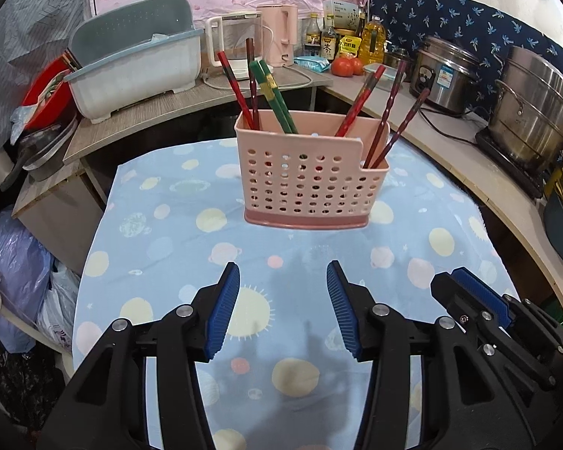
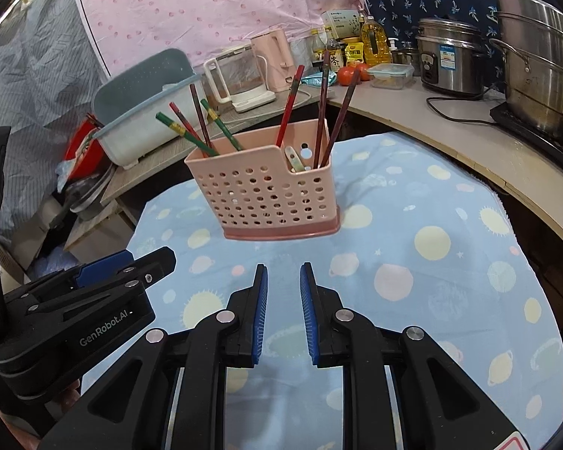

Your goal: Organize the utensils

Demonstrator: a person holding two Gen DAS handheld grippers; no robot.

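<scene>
Pink perforated caddy (image 1: 307, 172) stands upright mid-tabletop (image 1: 161, 247) holding light, stiff, slick chopsticks (image 1: 360, 103), best pinched high on the shaft; left hand-held gripper (image 1: 283, 281) and right hand-held gripper (image 2: 283, 279) hover before it, both parted, empty.

A pink perforated utensil holder (image 1: 307, 183) is standing upright at the centre of the frame, on a blue planet-print surface (image 1: 161, 262). Red chopsticks (image 1: 234, 86) and green chopsticks (image 1: 274, 97) are leaning in its larger left compartment. Dark twisted chopsticks (image 1: 390, 112) are leaning right in the lower right compartment, where a pale spoon handle (image 2: 294, 159) is lying too.
</scene>
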